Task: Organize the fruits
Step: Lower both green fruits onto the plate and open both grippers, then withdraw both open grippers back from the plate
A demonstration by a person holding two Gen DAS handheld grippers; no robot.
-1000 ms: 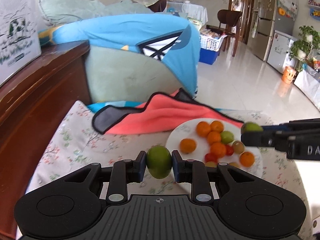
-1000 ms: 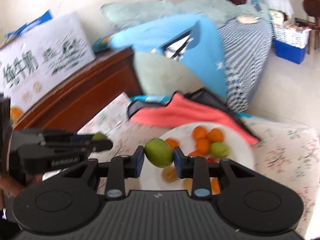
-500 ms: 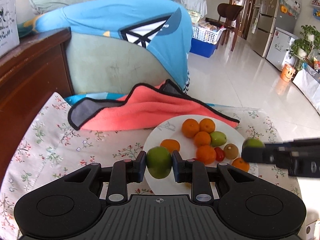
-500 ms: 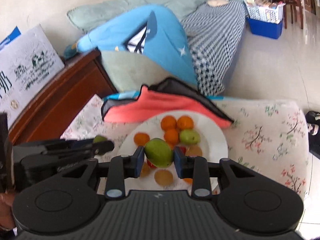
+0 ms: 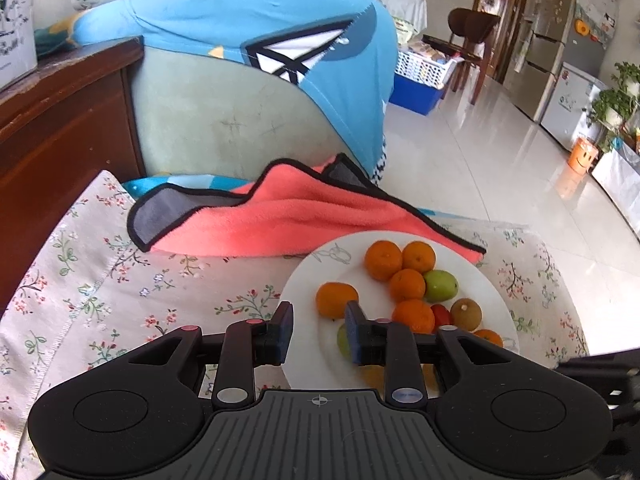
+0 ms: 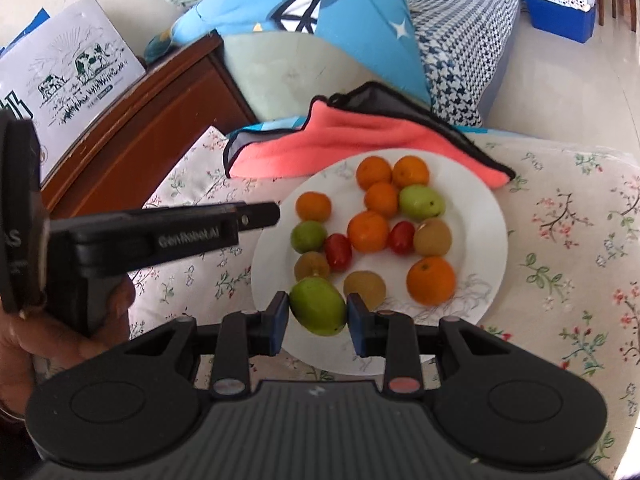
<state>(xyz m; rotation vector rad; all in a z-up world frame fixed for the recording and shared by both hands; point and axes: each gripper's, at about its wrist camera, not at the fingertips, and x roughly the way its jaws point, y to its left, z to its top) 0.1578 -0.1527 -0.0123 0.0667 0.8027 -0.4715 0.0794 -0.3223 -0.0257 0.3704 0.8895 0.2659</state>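
Left gripper (image 5: 318, 332) just parted, empty — right gripper (image 6: 318, 320) clamps a green fruit (image 6: 318, 306) over the plate (image 6: 490, 216).

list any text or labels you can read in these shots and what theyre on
"GenRobot.AI": on the side of the left gripper, right wrist view, slightly blurred.
"AS": letter fragment on the black disc at the left edge; the rest is cut off.
Carton with cow drawings: small print too blurred to read.
Fridge stickers: too small to read.
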